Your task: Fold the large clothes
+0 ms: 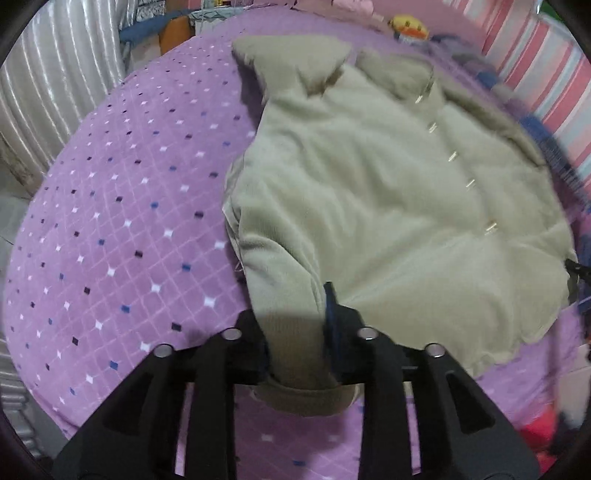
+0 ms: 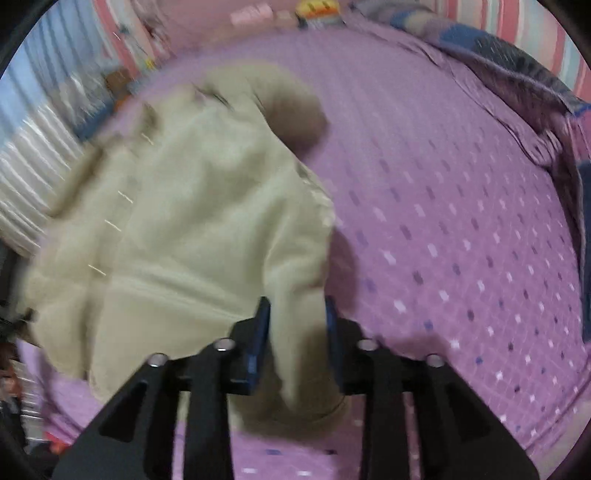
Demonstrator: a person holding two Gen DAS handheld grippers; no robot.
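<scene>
A beige jacket (image 1: 369,184) with a row of metal snaps lies spread flat, front up, on a purple diamond-patterned bed sheet (image 1: 110,229). In the left wrist view one sleeve (image 1: 280,266) runs down along the jacket's side. Its cuff (image 1: 306,398) passes between the fingers of my left gripper (image 1: 295,325), which are spread and do not pinch the cloth. The blurred right wrist view shows the jacket (image 2: 184,221) again. Its other sleeve (image 2: 299,280) lies between the blue pads of my right gripper (image 2: 295,325), which are also parted, with the cuff (image 2: 306,413) below them.
A yellow plush toy (image 1: 408,26) sits at the head of the bed. A blue-patterned quilt (image 2: 517,66) is bunched along the pink striped wall (image 1: 546,74). A silvery curtain (image 1: 55,81) hangs beyond the bed's other edge.
</scene>
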